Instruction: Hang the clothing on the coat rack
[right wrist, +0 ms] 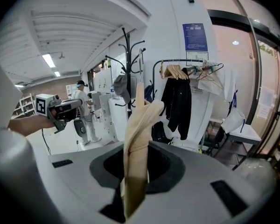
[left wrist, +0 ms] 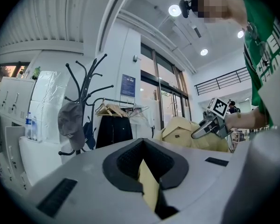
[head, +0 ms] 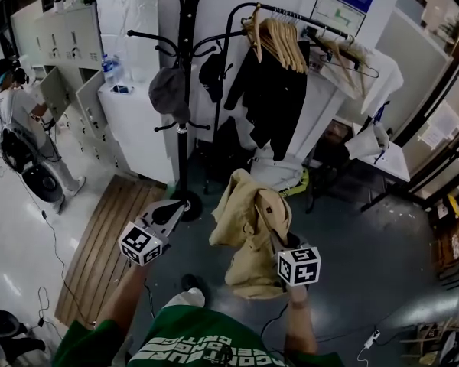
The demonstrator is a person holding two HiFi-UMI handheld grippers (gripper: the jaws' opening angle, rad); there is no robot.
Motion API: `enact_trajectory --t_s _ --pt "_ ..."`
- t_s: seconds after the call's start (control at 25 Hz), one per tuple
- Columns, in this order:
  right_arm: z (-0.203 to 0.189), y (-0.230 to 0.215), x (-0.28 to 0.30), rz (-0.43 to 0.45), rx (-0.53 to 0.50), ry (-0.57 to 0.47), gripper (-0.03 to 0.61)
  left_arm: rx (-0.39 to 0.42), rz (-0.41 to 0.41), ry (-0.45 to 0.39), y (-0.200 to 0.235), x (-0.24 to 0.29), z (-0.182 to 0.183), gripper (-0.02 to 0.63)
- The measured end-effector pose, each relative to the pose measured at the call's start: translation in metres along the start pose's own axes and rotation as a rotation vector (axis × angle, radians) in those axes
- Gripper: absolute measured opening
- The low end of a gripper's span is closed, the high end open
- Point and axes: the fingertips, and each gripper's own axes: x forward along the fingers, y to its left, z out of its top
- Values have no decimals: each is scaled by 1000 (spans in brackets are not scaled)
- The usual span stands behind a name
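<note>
Tan jacket [head: 249, 232] not yet hung: right gripper [head: 279, 243] pinches it short of coat rack [head: 185, 90]; left gripper [head: 176, 209] pressed together, clear of it

Office-style entrance hall: white lockers [head: 61, 33], coat rack [head: 185, 60], clothes rail [head: 306, 17], glazed doors [left wrist: 170, 104].

top of coat rack [head: 183, 90] cut off by upper edge; base half hidden behind left claw [head: 172, 211]. right of coat rack, jacket [head: 249, 224] partly hidden behind right claw [head: 278, 239]; poster [right wrist: 194, 36] print unreadable.
</note>
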Motion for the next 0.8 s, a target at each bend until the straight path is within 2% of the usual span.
enact_trajectory --t_s 0.36,0.8 --pt "23 -8 43 14 4 10 72 6 15 14 42 20 0 3" --pt "55 -26 79 83 -29 -11 72 8 81 40 62 36 -2 3"
